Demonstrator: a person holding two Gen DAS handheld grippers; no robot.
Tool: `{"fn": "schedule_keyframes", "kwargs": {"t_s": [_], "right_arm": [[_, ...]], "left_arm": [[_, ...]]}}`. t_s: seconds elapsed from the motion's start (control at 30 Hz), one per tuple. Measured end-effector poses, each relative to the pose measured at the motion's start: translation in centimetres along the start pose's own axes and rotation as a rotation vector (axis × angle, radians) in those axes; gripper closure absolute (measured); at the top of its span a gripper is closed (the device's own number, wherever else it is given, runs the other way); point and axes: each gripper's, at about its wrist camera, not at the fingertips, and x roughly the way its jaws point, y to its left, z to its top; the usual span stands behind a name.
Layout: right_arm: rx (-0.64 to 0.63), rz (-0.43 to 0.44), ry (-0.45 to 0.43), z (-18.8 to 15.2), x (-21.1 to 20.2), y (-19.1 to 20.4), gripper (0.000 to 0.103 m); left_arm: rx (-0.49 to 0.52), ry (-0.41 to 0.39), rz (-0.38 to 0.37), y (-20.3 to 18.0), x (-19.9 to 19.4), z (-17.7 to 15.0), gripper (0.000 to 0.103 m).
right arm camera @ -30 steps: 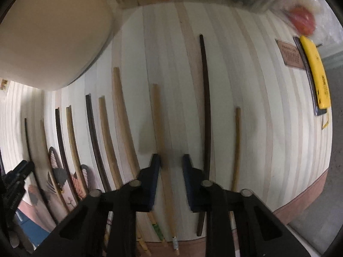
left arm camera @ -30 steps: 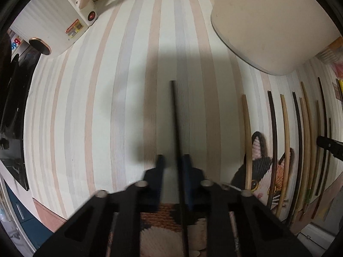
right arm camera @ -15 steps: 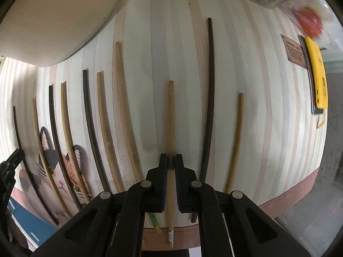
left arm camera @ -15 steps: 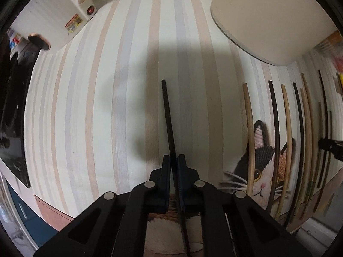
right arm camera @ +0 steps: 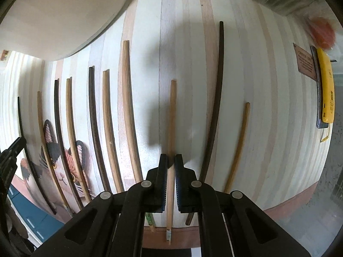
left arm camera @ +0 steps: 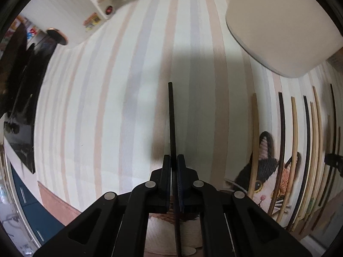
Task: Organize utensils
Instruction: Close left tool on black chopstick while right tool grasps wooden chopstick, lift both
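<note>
My left gripper point(left arm camera: 173, 159) is shut on a thin black chopstick point(left arm camera: 171, 115) that points forward, held above the striped tablecloth point(left arm camera: 107, 107). My right gripper point(right arm camera: 171, 160) is shut on a light wooden chopstick point(right arm camera: 172, 111) that points forward over the cloth. Several more wooden and dark chopsticks point(right arm camera: 128, 98) lie side by side on the cloth; they also show at the right of the left wrist view point(left arm camera: 293, 141). A long dark chopstick point(right arm camera: 216, 98) and a short light one point(right arm camera: 241, 139) lie right of my right gripper.
A large cream container point(left arm camera: 285, 21) stands at the back between the two views point(right arm camera: 53, 15). A cat-pattern mat point(left arm camera: 268, 177) lies under some chopsticks. A white appliance point(left arm camera: 85, 10) is at the back left. A yellow tool point(right arm camera: 325, 87) lies at the far right, by the table edge.
Both grippers closed from open onto their chopsticks, the left on the black one and the right on the light wooden one. Both chopsticks are now lifted a little off the cloth.
</note>
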Motion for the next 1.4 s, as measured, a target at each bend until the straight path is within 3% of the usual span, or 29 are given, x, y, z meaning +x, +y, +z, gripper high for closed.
{"fn": "schedule_keyframes", "kwargs": {"t_s": [0.33, 0.57, 0.8, 1.4], "right_arm": [[0.005, 0.013, -0.180, -2.6, -4.1, -0.2, 0.096], [-0.016, 0.016, -0.273, -4.2, -7.3, -0.3, 0.096], [-0.027, 0.049, -0.360, -5.0, -11.4, -0.3, 0.096], [-0.052, 0.140, -0.564, -5.4, -23.0, 0.1, 0.096]], "left_arm": [[-0.067, -0.187, 0.042, 0.9, -7.2, -1.5, 0.100], [-0.086, -0.237, 0.048, 0.5, -9.3, -2.8, 0.100], [-0.091, -0.296, 0.044, 1.2, -11.5, -2.5, 0.100], [-0.094, -0.533, -0.028, 1.6, -21.8, 0.7, 0.101]]}}
